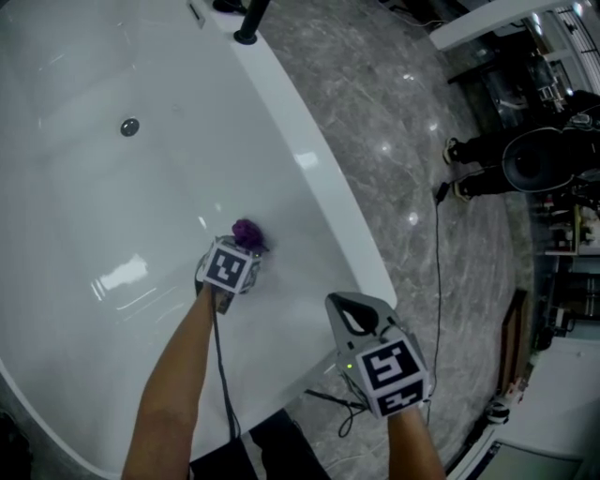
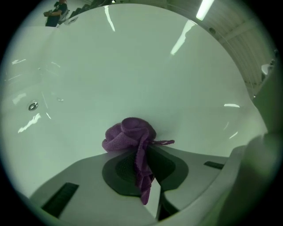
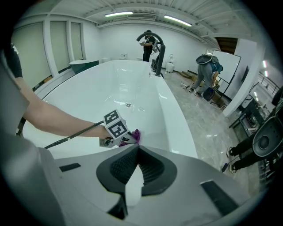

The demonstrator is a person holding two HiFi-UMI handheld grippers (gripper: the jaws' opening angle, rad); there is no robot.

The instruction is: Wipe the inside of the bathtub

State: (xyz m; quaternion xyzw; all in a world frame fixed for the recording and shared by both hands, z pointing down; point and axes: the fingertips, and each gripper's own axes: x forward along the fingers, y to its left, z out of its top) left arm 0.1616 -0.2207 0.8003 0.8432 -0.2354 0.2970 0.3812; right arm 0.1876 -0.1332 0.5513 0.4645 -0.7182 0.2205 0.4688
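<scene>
A white bathtub (image 1: 309, 178) fills the head view, its drain (image 1: 129, 126) at the far end. My left gripper (image 1: 242, 246) reaches inside the tub, shut on a bunched purple cloth (image 1: 247, 232) that presses against the tub's right inner wall. In the left gripper view the purple cloth (image 2: 130, 134) bulges out past the jaws, a strip pinched between them, at my left gripper (image 2: 146, 154). My right gripper (image 1: 354, 305) hovers over the tub's right rim, jaws shut with nothing in them. The right gripper view shows my right gripper (image 3: 136, 148), the left gripper's marker cube (image 3: 116, 124) and the cloth (image 3: 135, 135).
A black faucet (image 1: 249, 21) stands on the tub's far rim. Grey marble floor (image 1: 412, 141) lies right of the tub, with a black cable (image 1: 437, 272) across it. A person's feet (image 1: 457, 169) and dark equipment (image 1: 539, 155) are at the right. People stand in the background (image 3: 204, 73).
</scene>
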